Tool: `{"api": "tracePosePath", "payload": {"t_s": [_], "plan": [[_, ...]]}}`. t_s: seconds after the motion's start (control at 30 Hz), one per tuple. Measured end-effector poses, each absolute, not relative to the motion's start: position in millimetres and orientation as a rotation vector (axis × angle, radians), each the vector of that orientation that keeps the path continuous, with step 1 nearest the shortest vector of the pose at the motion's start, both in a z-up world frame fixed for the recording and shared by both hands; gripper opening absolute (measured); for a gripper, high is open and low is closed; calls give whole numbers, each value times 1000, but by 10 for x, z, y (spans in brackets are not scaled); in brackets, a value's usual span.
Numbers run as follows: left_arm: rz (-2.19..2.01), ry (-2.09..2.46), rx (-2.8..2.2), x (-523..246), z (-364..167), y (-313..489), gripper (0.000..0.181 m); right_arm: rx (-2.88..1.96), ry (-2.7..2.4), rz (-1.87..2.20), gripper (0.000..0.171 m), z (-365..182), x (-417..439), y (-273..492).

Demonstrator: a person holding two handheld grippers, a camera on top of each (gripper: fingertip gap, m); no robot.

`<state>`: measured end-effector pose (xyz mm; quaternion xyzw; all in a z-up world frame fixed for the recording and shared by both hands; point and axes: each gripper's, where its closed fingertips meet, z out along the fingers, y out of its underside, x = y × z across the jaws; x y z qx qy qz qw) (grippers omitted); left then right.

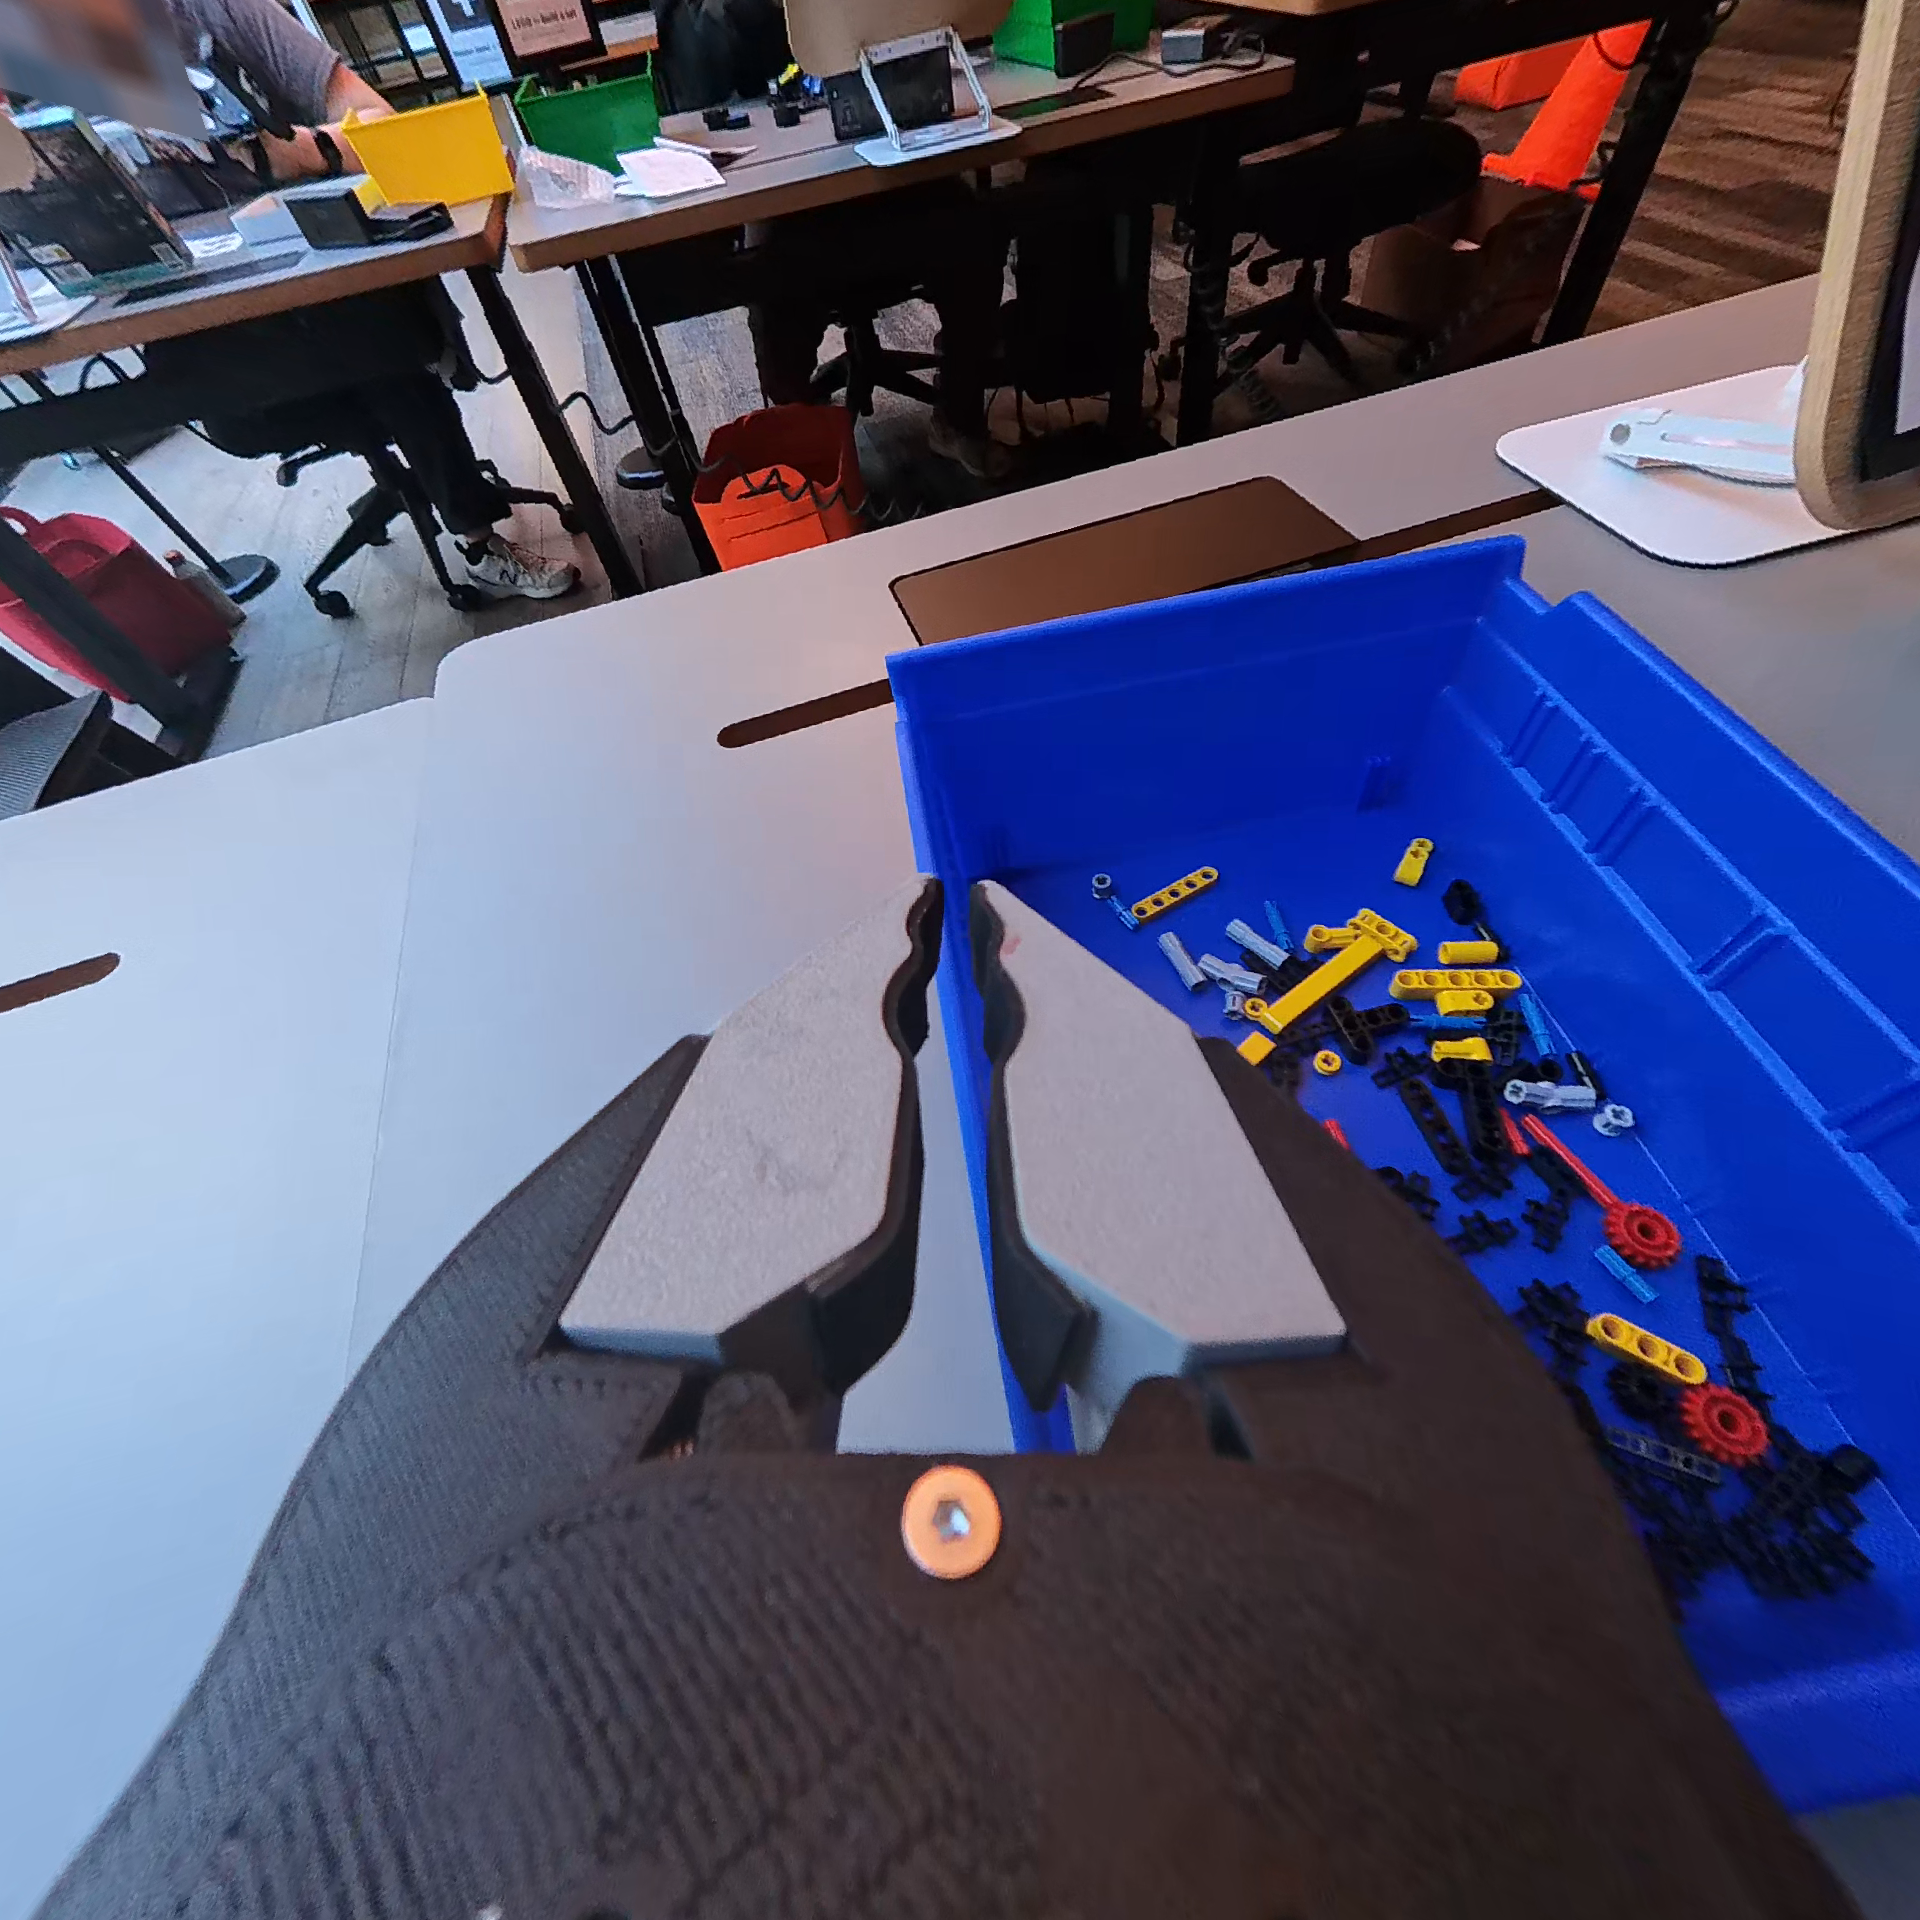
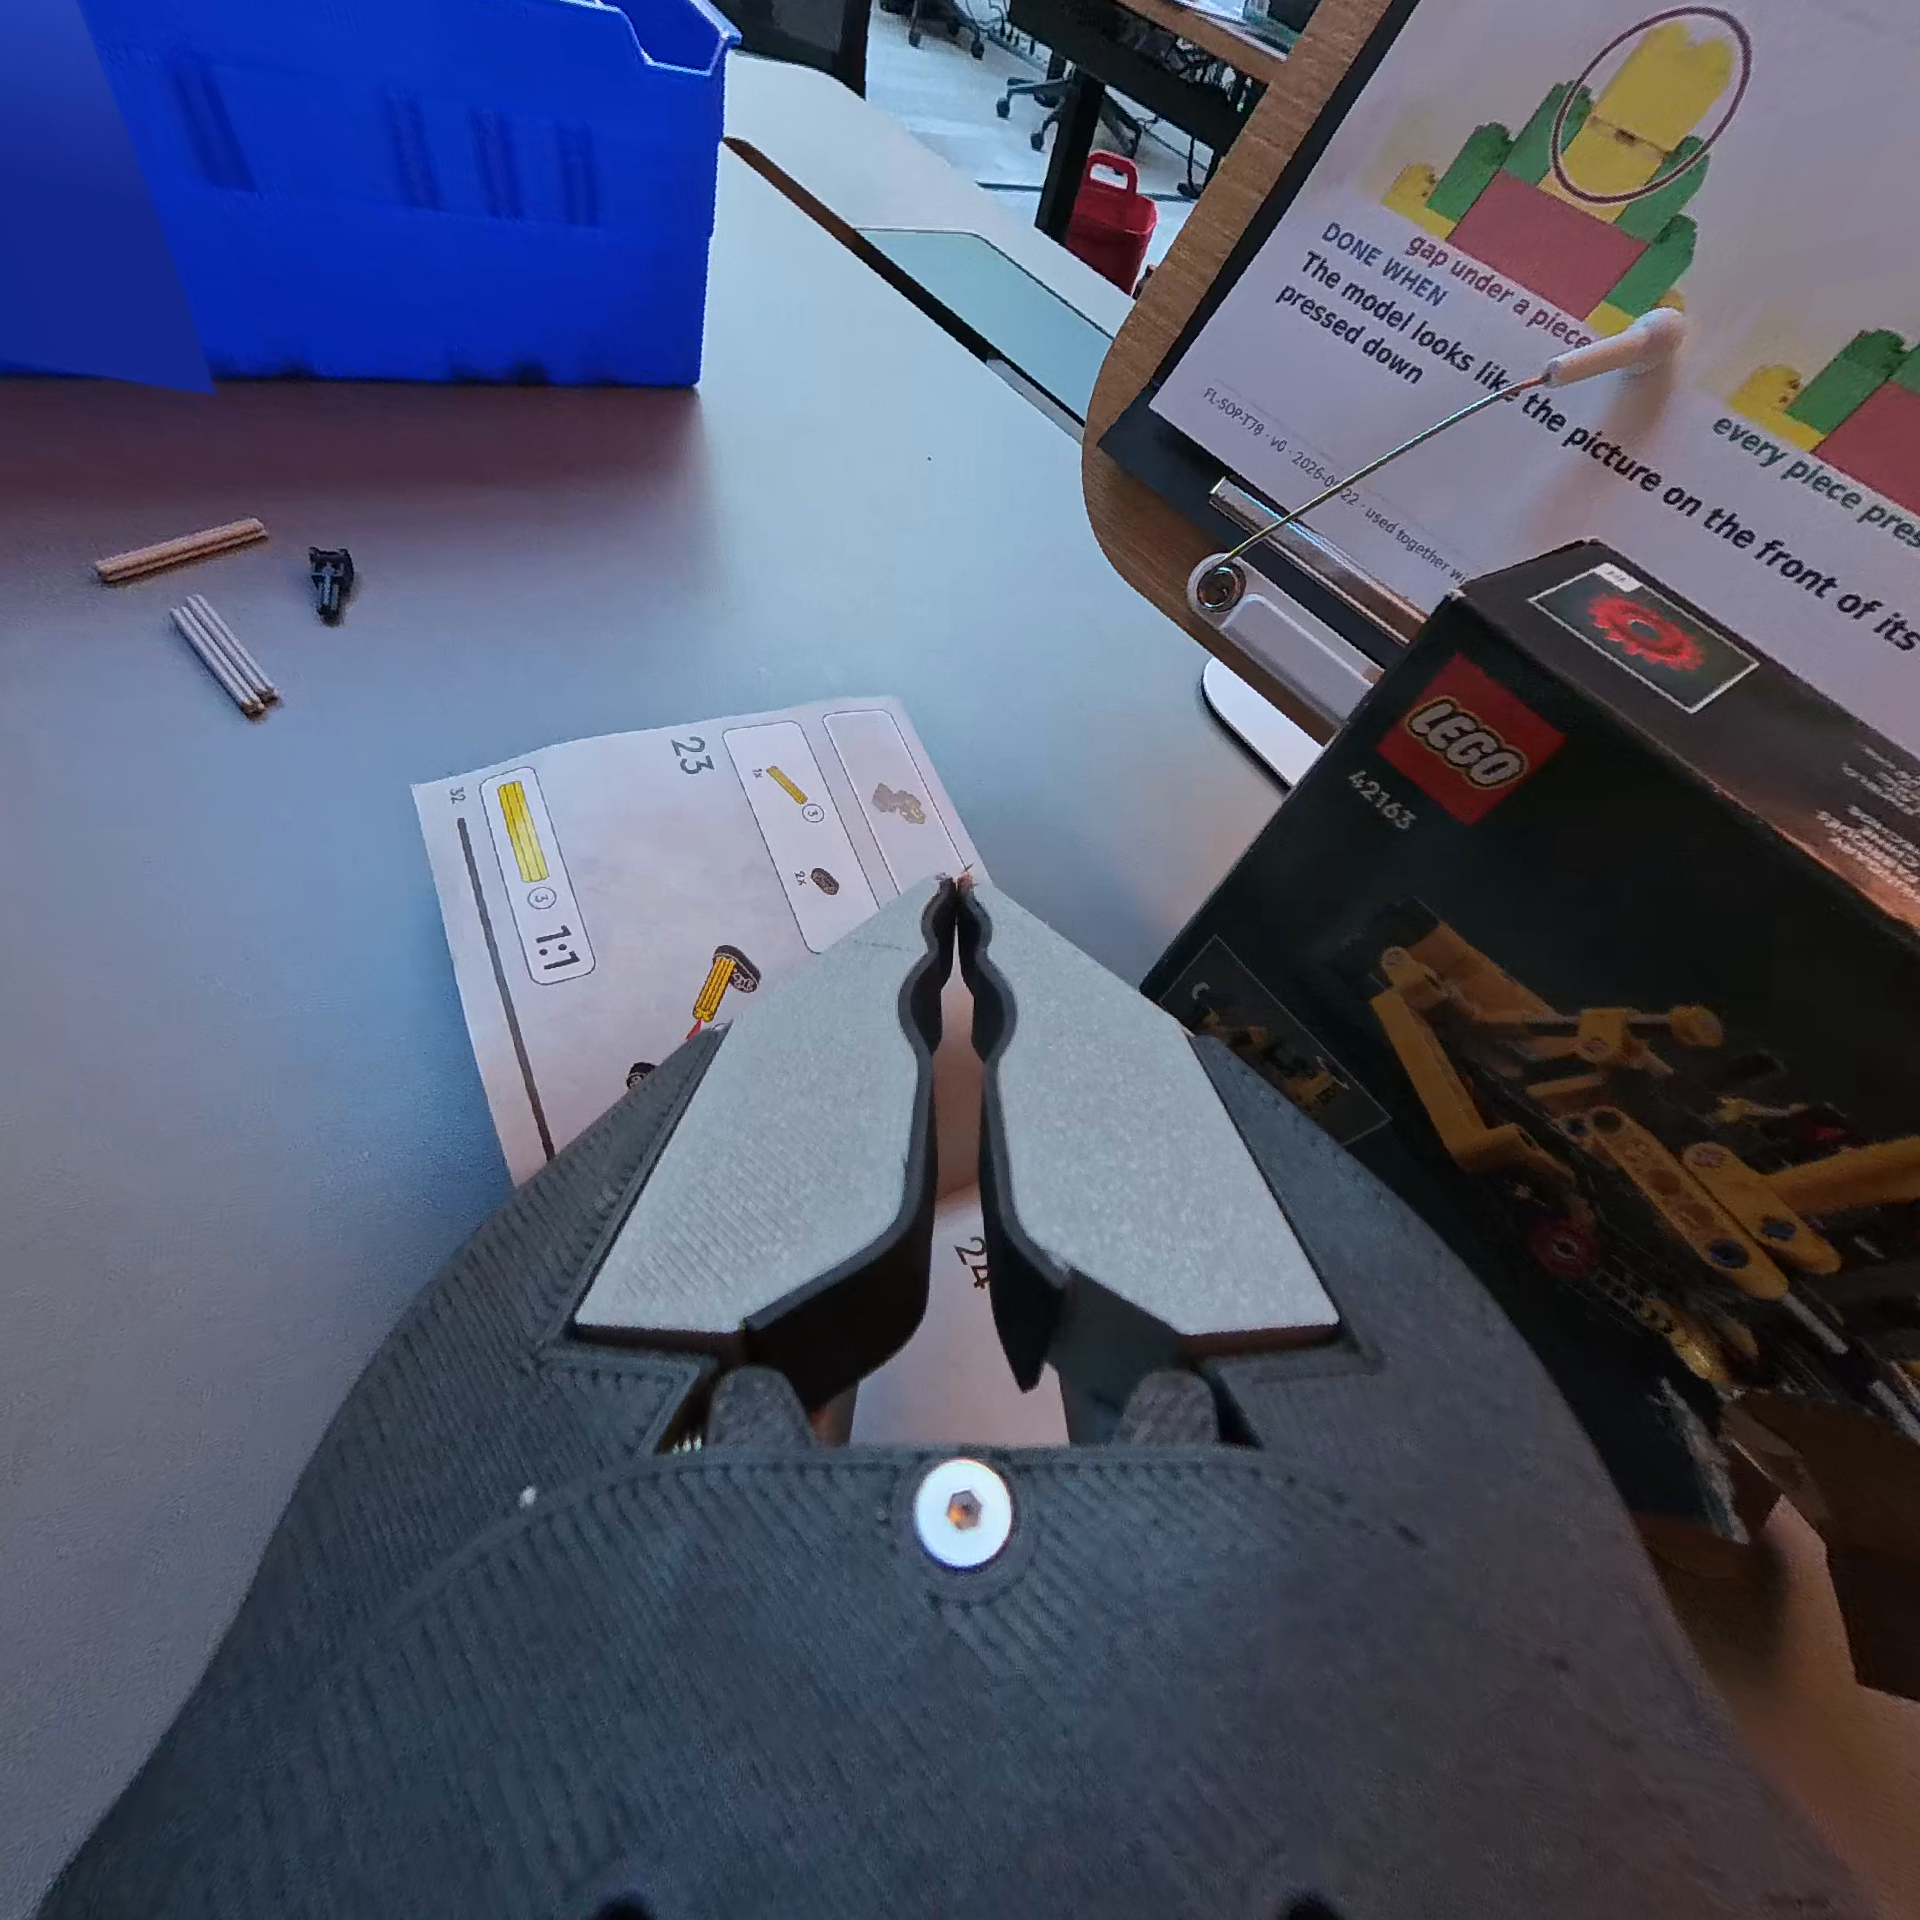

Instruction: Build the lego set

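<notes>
Left wrist view: your left gripper (image 1: 957, 902) hovers over near wall of blue plastic bin (image 1: 1174, 707), fingers narrowly apart, holding nothing. Loose yellow, black, grey and red lego pieces (image 1: 1455, 1049) lie on bin floor.

Right wrist view: your right gripper (image 2: 957, 891) above printed paper instruction sheet (image 2: 644, 883), fingertips touching, nothing visibly held. Black cardboard lego box (image 2: 1621, 997) just beside, on right.

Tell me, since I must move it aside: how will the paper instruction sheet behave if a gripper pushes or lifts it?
The instruction sheet looks thin and lies flat, so it probably slides when pushed. Lifted by one edge, it would likely droop. Its flat edges seem hard to pinch off the table.
</notes>
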<state>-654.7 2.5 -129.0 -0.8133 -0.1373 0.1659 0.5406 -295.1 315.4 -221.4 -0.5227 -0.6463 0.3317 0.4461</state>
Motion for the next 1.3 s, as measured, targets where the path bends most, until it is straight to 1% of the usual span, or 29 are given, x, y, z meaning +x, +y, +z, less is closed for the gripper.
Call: {"api": "tracePosePath", "payload": {"t_s": [0.67,0.87,1.1,1.3], "plan": [[407,-309,-1924,-6517,-1272,43,0,-1288,-1617,807,0,-2234,-2957,3139],[479,-248,-1867,-6439,-1145,68,0,-1286,-1620,805,0,-2237,-2957,3135],[559,-180,-1872,-6365,-1114,86,0,-1287,-1620,804,0,-2238,-2958,3136],[648,-127,-1782,-6257,-892,48,0,-1290,-1621,800,0,-2243,-2960,3139]]}}
